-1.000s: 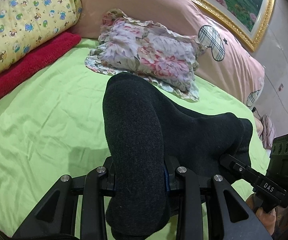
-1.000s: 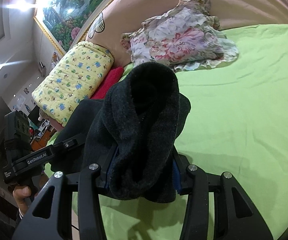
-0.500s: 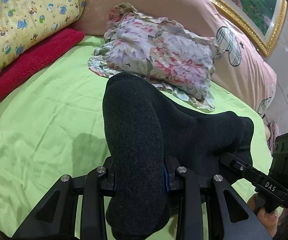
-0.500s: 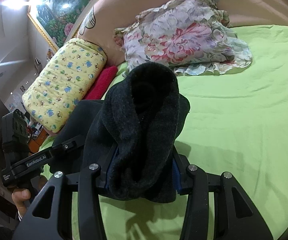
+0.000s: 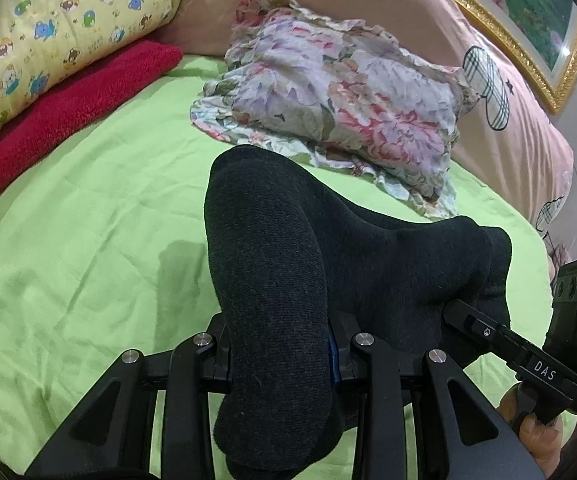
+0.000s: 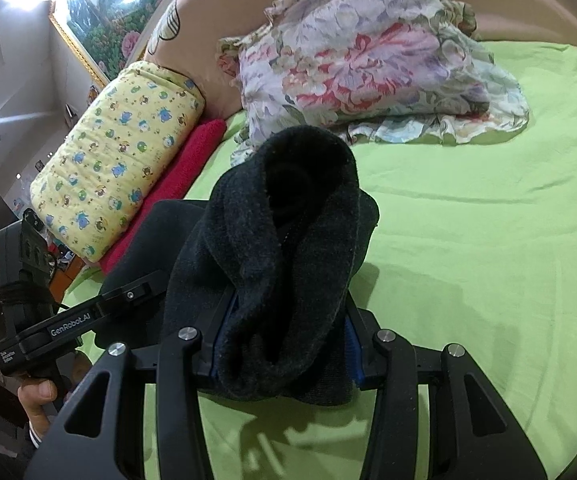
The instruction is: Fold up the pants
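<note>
Green bedsheet [image 5: 88, 208] spreads below a floral pillow [image 5: 340, 96], both claws clenched on dark pants [image 5: 288, 264].

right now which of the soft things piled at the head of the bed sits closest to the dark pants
The floral ruffled pillow, lying on the green sheet just beyond the dark grey pants. The yellow cartoon-print quilt roll and red towel lie off to the side.

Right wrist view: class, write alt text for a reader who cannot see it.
The right gripper is clamped on a bunched fold of dark grey pants held above a green bedsheet. At far left a hand holds the left gripper against the same pants. Behind lie a floral pillow, a yellow quilt and a red towel.
</note>
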The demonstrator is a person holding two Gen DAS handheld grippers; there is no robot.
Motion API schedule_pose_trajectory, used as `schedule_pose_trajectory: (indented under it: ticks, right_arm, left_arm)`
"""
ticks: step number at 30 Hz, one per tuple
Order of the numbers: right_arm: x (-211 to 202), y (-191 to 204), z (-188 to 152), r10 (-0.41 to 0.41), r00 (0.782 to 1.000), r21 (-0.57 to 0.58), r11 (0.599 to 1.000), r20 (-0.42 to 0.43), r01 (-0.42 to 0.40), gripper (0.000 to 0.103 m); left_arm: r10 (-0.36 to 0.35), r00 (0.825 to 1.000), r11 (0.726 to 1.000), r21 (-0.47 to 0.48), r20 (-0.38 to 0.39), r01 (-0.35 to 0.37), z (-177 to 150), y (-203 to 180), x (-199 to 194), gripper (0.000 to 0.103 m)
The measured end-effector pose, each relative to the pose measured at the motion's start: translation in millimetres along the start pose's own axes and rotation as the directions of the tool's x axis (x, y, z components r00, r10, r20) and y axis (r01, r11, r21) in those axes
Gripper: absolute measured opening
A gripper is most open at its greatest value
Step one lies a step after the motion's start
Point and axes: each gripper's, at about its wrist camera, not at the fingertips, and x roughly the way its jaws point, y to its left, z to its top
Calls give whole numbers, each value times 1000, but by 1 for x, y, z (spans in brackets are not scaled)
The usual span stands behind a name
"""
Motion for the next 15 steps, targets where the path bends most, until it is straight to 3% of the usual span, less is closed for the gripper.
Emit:
schedule_pose_trajectory:
  ticks: [5,15]
  right_arm:
    - [8,-4,-2,-20,1000,-9,1000,-10,20,49]
    - [19,-24,-8,-49,998,-12,999,-31,48,60]
  left_arm:
    - [-2,1000,1000,-11,-14,1,-4,7,7,34]
    - [-1,999,1000,-25,-47,0,-11,20,26,56]
